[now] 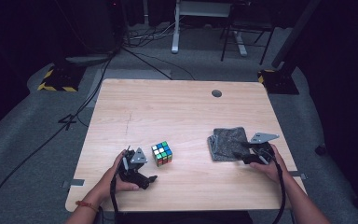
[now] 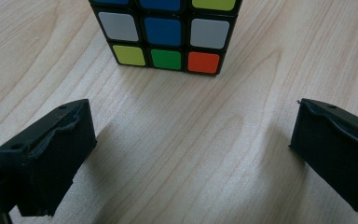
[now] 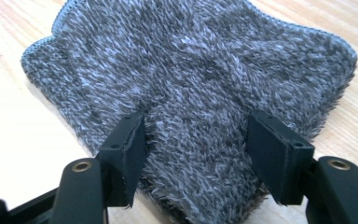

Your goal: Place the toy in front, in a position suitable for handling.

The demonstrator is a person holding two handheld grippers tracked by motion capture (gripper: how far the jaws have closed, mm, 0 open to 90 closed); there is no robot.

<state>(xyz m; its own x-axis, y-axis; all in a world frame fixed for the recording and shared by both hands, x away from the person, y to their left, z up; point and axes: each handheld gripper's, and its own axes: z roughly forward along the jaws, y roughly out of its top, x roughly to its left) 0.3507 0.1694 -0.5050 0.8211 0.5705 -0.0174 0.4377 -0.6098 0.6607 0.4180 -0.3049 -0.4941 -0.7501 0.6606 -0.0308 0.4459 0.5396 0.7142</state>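
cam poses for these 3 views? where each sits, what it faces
High view: above the person's side, looking forward and down on the table; both forearms, left gripper, right gripper.
Left gripper view: on the left gripper, facing the cube; wide-apart jaws show.
Right gripper view: on the right gripper, facing the cloth, which lies between its jaws.
Shared: cube and cloth both appear in the high view.

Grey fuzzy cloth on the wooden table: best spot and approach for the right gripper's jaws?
Pinch the near edge of the grey fuzzy cloth, where it lies folded and thick, coming in low from the person's side. The right gripper already straddles that edge, jaws apart with pile between them. The cloth lies flat on the wooden table, so only a raised fold gives purchase.
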